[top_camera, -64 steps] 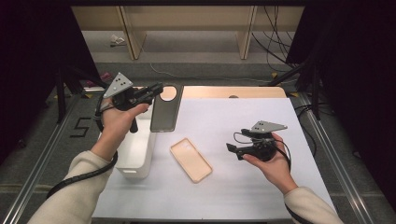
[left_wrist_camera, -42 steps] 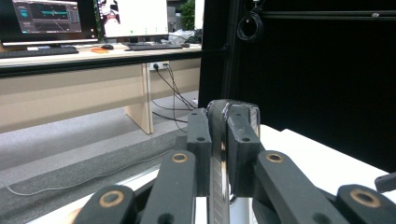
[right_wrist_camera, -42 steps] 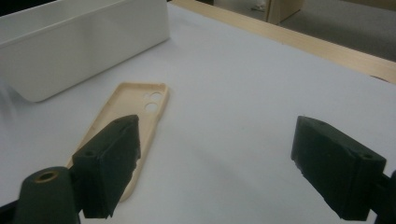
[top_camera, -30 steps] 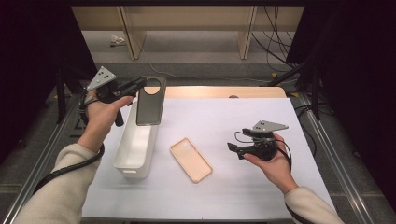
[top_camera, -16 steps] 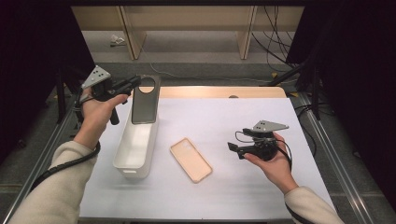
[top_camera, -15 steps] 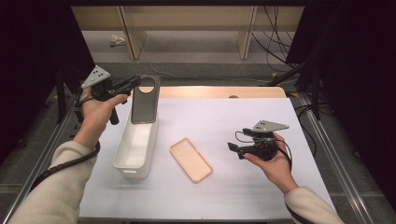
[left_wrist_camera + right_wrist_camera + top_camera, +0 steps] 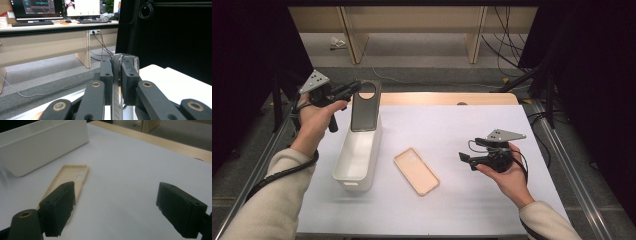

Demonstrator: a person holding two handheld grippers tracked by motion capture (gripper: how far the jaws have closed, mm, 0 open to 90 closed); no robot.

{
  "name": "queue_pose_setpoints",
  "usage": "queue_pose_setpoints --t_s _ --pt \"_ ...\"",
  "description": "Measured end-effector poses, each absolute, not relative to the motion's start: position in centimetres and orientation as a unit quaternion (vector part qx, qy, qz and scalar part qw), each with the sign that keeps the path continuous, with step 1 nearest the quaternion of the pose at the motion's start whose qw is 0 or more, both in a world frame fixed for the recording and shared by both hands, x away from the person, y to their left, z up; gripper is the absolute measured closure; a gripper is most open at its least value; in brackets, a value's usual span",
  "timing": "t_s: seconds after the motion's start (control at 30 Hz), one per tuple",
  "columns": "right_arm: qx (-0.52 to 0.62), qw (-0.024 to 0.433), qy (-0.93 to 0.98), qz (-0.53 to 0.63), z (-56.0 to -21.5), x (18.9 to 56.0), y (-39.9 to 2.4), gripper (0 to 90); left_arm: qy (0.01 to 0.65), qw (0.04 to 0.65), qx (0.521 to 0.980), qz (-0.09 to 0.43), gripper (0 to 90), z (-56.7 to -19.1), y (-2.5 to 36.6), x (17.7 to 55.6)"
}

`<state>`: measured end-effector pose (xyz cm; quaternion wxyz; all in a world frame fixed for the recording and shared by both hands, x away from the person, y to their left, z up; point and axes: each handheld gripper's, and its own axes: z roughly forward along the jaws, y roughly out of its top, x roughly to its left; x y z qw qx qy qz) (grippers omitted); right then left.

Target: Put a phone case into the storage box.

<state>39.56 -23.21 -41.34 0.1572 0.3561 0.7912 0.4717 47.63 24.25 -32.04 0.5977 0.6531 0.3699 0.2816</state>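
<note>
White table [image 7: 492,130], edges cut off at bottom of high view. White bin [image 7: 358,155] at left, open top; far end partly hidden by dark phone case [image 7: 365,106], held upright over it w/ round camera hole at top. Left gripper [image 7: 353,89] pinches that case by its edge, 2 jaws nearly closed on it; in left gripper view case seen edge-on, lower part cut off. Beige phone case [image 7: 416,170] lies flat mid-table, near bin, not touching. Right gripper [image 7: 464,159] hovers right of it, jaws wide, nothing between.
</note>
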Motion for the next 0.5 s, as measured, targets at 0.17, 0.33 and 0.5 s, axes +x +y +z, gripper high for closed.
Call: queue_pose_setpoints --t_s 0.17,0.33,0.5 --pt "0.356 0.157 0.792 0.471 -41.34 39.49 -23.33 16.4 0.372 0.596 0.653 0.284 81.1 -32.19 24.47 47.85" --pt "0.357 0.157 0.791 0.472 -41.33 39.45 -23.36 16.4 0.368 0.593 0.656 0.287 81.2 -32.33 24.85 48.15" --pt "0.358 0.158 0.791 0.471 -41.34 39.41 -23.43 16.4 0.373 0.589 0.656 0.289 81.2 -32.49 25.17 48.45"
